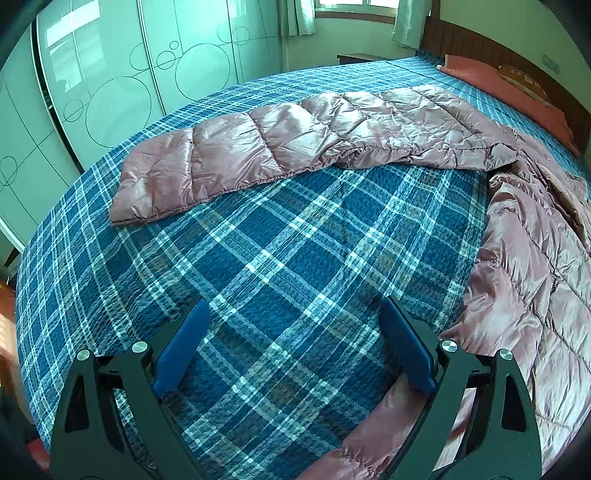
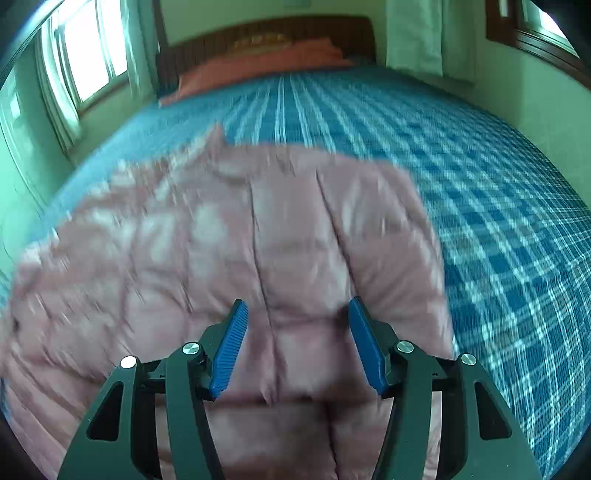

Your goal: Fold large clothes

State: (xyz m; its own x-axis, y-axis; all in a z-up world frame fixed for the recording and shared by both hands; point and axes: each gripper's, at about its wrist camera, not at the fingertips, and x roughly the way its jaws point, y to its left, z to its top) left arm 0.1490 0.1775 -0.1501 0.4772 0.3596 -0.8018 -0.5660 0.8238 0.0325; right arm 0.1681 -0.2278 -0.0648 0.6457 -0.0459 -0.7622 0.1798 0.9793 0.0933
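Observation:
A pink quilted down jacket lies on a bed with a blue plaid cover. In the left wrist view one sleeve stretches out to the left and the body lies at the right edge. My left gripper is open and empty above bare plaid, with jacket fabric under its right finger. In the right wrist view, which is blurred, the jacket body fills the lower left. My right gripper is open just above it, holding nothing.
Pale green wardrobe doors stand along the bed's far left side. A red pillow and a dark wooden headboard are at the head of the bed. Windows with curtains flank it. Bare plaid cover lies right of the jacket.

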